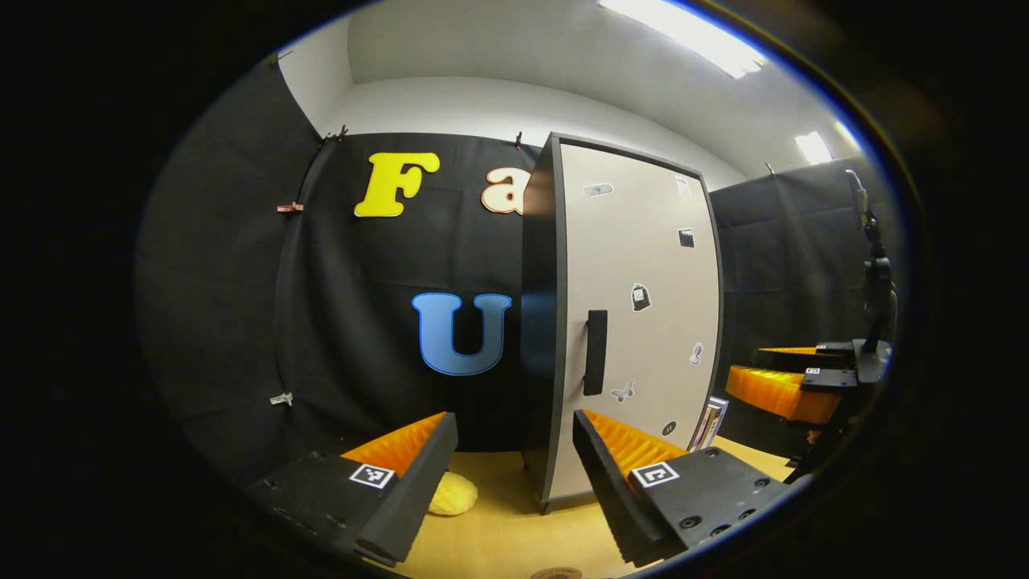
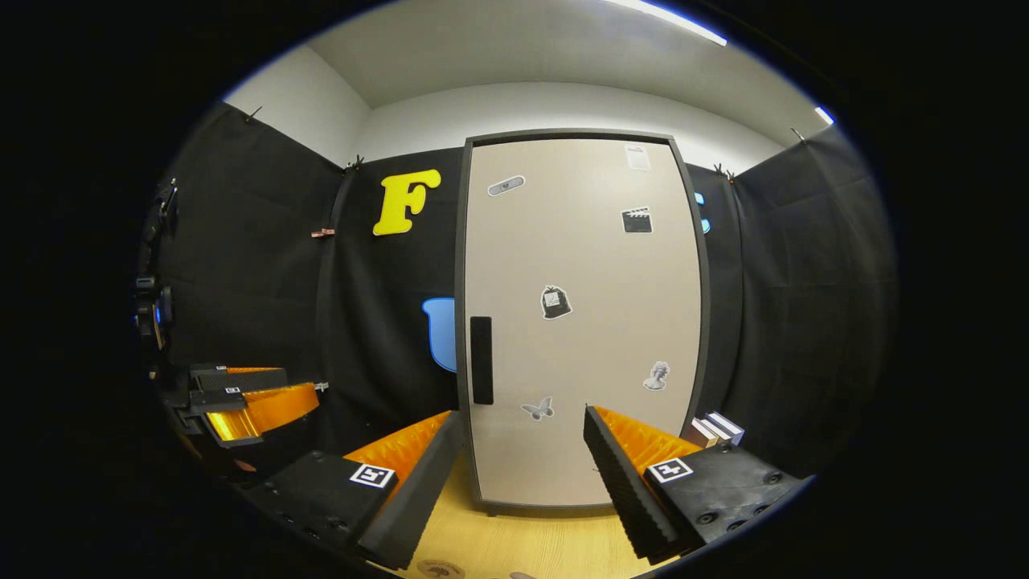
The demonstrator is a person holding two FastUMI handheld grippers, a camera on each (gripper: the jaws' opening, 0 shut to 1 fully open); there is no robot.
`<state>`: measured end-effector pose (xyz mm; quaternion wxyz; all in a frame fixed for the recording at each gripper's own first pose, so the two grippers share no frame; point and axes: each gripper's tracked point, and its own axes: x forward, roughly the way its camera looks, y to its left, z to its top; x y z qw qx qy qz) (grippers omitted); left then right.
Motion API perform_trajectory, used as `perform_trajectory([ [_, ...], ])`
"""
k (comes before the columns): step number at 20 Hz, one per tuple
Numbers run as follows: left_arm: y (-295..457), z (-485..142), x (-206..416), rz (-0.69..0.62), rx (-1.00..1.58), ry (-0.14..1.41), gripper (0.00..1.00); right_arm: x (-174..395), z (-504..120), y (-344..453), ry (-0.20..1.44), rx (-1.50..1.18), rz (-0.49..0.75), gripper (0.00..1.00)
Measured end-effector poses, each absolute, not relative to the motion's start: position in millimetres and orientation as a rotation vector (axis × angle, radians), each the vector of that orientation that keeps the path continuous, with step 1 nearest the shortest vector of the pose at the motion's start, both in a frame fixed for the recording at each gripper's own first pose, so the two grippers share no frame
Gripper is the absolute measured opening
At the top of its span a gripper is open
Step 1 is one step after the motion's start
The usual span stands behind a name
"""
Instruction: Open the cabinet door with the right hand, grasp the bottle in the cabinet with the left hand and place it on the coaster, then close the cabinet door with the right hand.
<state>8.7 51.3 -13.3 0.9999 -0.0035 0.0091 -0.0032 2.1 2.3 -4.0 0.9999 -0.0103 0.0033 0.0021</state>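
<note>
The tall beige cabinet door with its dark grey frame (image 2: 583, 322) stands closed at twelve o'clock in the right gripper view, upright on the pale wooden surface (image 2: 522, 547). A black vertical bar handle (image 2: 481, 359) sits near its nine o'clock edge, and small stickers dot the panel. The right gripper (image 2: 522, 474) points straight at the door, level, jaws spread wide and holding nothing. In the left gripper view the left gripper (image 1: 514, 474) faces the cabinet's handle-side corner, jaws likewise wide apart and empty; a round yellow object (image 1: 452, 493) lies on the surface at six o'clock, by the cabinet's dark side. Stacked books (image 2: 715, 430) rest at four o'clock beside the cabinet.
</note>
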Motion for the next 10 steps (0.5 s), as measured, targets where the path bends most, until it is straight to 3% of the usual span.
perform_trajectory([
  [10,89.0,-16.9,15.8,-0.003,0.004,0.024,0.92,7.2,-5.6,1.7,0.005,-0.016,-0.015,0.98],
])
